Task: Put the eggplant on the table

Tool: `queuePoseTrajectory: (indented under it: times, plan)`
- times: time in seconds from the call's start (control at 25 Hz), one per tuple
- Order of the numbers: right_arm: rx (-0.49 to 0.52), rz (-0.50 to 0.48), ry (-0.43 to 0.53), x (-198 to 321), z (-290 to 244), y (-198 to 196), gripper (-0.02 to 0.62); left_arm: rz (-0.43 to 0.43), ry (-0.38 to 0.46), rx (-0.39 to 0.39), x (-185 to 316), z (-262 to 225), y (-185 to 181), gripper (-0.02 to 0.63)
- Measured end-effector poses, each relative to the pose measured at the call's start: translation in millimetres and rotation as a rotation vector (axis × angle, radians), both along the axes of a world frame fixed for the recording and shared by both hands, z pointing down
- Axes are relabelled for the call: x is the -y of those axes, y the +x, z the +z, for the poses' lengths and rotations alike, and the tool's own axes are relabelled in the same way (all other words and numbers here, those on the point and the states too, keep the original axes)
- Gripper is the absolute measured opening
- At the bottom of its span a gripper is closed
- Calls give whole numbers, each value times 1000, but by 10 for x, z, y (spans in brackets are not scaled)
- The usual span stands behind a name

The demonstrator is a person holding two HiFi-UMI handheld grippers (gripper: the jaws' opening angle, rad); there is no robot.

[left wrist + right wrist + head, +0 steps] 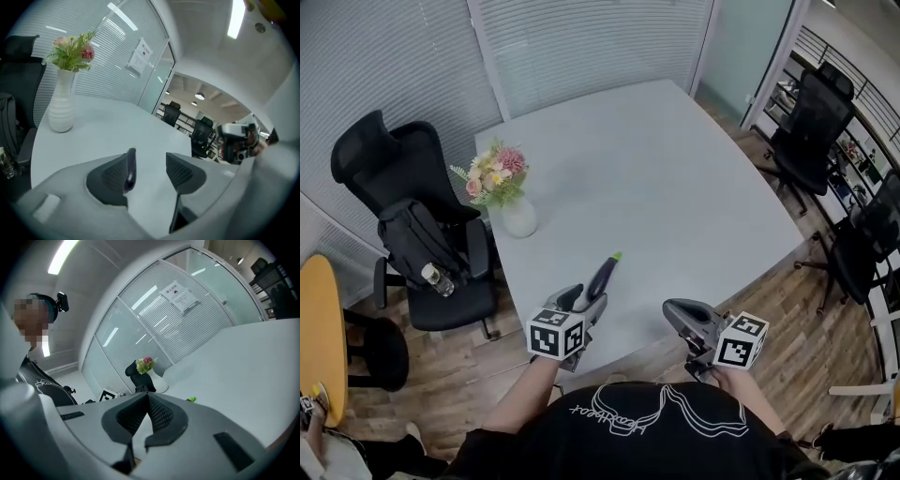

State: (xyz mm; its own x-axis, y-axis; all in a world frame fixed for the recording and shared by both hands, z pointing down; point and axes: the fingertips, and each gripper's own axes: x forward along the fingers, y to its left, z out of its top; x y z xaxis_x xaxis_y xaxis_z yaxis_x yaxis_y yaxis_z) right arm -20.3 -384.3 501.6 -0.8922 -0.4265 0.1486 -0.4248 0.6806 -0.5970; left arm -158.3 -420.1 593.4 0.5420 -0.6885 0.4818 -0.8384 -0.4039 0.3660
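Now the eggplant (pixel 603 274) lies on the table (pixel 675 169), seemingly untouched, before the wide-open left gripper (pixel 149 161); right gripper (pixel 147 397) closed, empty; vase (pixel 520 220) well apart.

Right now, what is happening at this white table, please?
A person at the white table holds a two-jaw gripper in each hand. The eggplant lies on the table near its front edge, just ahead of the left gripper. That gripper's jaws stand wide apart and do not press on the eggplant. The right gripper is shut and empty. A vase of flowers stands further back, untouched. The eggplant seems already set down.
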Motion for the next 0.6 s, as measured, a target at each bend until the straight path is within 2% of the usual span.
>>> queuePoseTrajectory:
  times: [0.12, 0.24, 0.48, 0.6]
  plan:
    - [-16, -46, 32, -60, 1, -114, 9, 61, 42, -112, -149, -371, 118, 248]
    - [-17, -82, 68, -104, -40, -234, 9, 149, 89, -200, -308, -751, 242, 185]
    - [21, -135, 71, -192, -149, -344, 9, 245, 174, -280, -546, -1241, 407, 61]
    - [19, -145, 86, -214, -182, -348, 9, 293, 183, -303, -635, -1326, 480, 44]
